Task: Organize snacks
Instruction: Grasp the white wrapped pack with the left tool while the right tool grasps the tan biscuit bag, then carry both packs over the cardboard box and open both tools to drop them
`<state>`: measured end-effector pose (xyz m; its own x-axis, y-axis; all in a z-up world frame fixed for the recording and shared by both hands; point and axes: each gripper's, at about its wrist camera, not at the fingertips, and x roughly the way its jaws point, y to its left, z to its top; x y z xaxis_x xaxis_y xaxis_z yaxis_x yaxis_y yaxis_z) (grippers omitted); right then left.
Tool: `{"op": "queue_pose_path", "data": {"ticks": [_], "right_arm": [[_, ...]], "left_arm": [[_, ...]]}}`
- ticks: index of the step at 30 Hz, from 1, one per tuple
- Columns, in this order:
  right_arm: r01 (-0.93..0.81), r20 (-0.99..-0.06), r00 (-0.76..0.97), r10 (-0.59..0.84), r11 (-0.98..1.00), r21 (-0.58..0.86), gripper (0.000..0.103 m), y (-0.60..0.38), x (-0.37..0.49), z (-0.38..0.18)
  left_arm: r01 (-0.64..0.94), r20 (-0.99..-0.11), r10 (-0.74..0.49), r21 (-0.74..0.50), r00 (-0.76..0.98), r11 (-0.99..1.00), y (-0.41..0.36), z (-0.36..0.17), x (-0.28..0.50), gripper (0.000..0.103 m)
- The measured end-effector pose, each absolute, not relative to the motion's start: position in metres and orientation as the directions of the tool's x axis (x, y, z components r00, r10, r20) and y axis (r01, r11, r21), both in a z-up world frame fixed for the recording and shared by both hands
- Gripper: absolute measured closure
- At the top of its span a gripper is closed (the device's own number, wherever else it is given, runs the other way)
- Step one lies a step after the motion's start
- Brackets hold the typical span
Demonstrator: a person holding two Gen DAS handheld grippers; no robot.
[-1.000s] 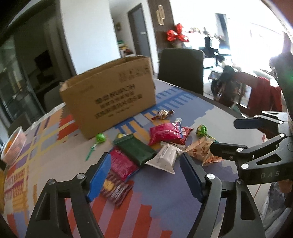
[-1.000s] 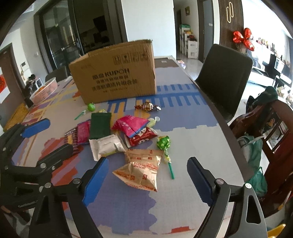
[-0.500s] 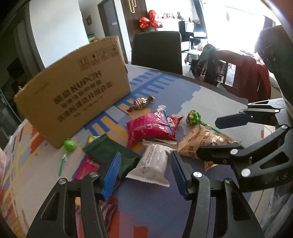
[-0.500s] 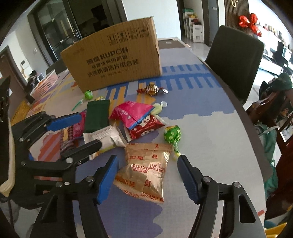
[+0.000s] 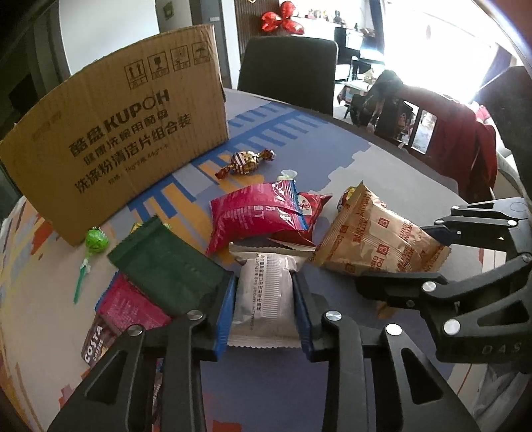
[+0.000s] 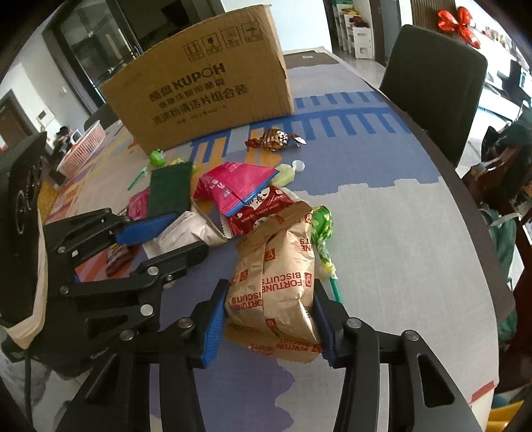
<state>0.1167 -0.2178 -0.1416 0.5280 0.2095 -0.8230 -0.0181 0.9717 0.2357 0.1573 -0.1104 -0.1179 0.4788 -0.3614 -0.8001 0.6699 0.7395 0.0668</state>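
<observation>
Both grippers having closed in | left gripper (image 5: 264, 300) jaws pinching white packet (image 5: 262, 299); right gripper (image 6: 269, 315) jaws pinching biscuit bag (image 6: 276, 282) | nothing visibly reaching the box (image 6: 199, 86) yet

chair (image 5: 287, 71) behind desk (image 5: 382, 166) | red bow (image 5: 282, 21) on far wall | pink basket (image 6: 83, 149) at desk's left end

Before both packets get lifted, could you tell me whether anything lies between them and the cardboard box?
Yes. The red packets and the green packet lie on the table between the held white packet, the biscuit bag and the box. They lie flat, so a lifted carry should pass over them.
</observation>
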Motion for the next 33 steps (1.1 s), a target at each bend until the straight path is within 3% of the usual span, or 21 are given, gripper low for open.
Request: {"op": "queue_pose_path", "data": {"ticks": [15, 33], "right_arm": [[-0.054, -0.782, 0.582, 0.223, 0.970, 0.236, 0.057, -0.215, 0.105, -0.120], [-0.134, -0.647, 0.718, 0.257, 0.963, 0.234, 0.057, -0.213, 0.124, -0.056]], "left_arm": [[0.536, -0.755, -0.356, -0.007, 0.551, 0.844, -0.087, -0.084, 0.138, 0.072], [0.377, -0.635, -0.307, -0.028, 0.709, 0.926, -0.063, -0.009, 0.148, 0.072]]}}
